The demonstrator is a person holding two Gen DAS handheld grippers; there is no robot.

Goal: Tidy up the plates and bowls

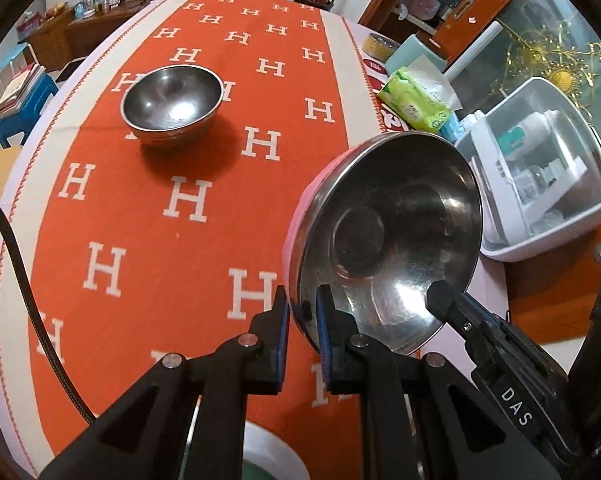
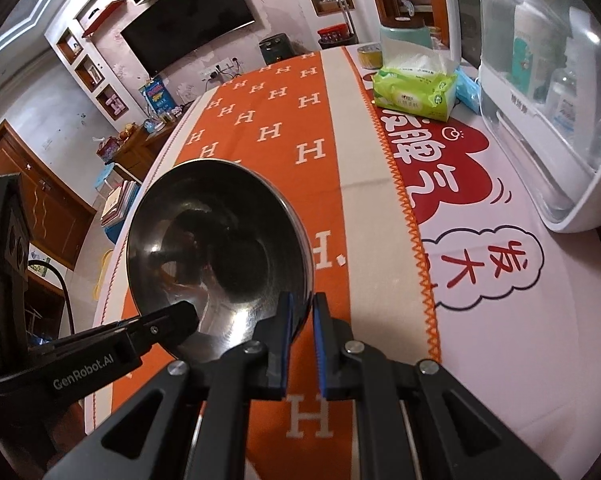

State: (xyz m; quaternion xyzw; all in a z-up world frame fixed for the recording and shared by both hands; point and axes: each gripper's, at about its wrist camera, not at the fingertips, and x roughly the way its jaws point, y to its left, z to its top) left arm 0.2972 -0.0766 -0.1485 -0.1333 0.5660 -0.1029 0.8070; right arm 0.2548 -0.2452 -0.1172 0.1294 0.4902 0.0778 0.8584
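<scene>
Both tongs pinch one steel bowl (image 1: 388,240) by its rim, tilted above the worktop (image 2: 500,340): left tongs (image 1: 302,320) near side, right tongs (image 2: 302,320) opposite, arms lettered "DAS" and "GenRobot.AI". Farther off, a second bowl (image 1: 172,102) sits upright, perhaps stacked, on the orange H-patterned cloth (image 1: 140,208).

Both bowls look like polished, reflective steel: one (image 1: 172,100) at 11 o'clock, one (image 1: 388,240) at 4 o'clock, on matt woven cloth (image 1: 148,208).
</scene>
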